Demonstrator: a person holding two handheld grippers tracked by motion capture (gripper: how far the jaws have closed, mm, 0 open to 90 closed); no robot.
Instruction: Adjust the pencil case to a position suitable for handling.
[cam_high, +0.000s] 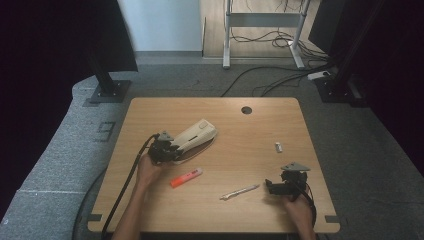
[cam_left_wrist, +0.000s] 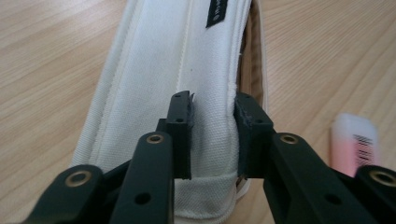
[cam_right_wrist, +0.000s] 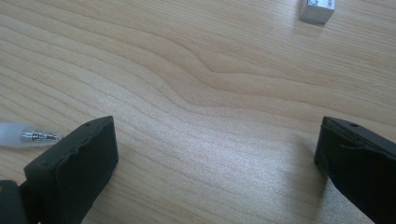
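A white fabric pencil case (cam_high: 197, 134) lies left of the table's middle, and it runs away from the jaws in the left gripper view (cam_left_wrist: 154, 70). My left gripper (cam_high: 167, 150) is at the case's near end. Its jaws (cam_left_wrist: 212, 126) are shut on a fold of the white cloth along the case's right edge, with both pads pressing the fabric. Near the front right of the table my right gripper (cam_high: 272, 187) stands open, and in its own view (cam_right_wrist: 217, 154) bare wood lies between the jaws.
An orange highlighter (cam_high: 186, 178) (cam_left_wrist: 352, 149) lies just in front of the case. A pale pen (cam_high: 240, 192) (cam_right_wrist: 28, 136) lies left of the right gripper. A small white block (cam_high: 279, 147) (cam_right_wrist: 317, 10) sits beyond it. The wooden table (cam_high: 250, 150) has a cable hole (cam_high: 246, 110) at the back.
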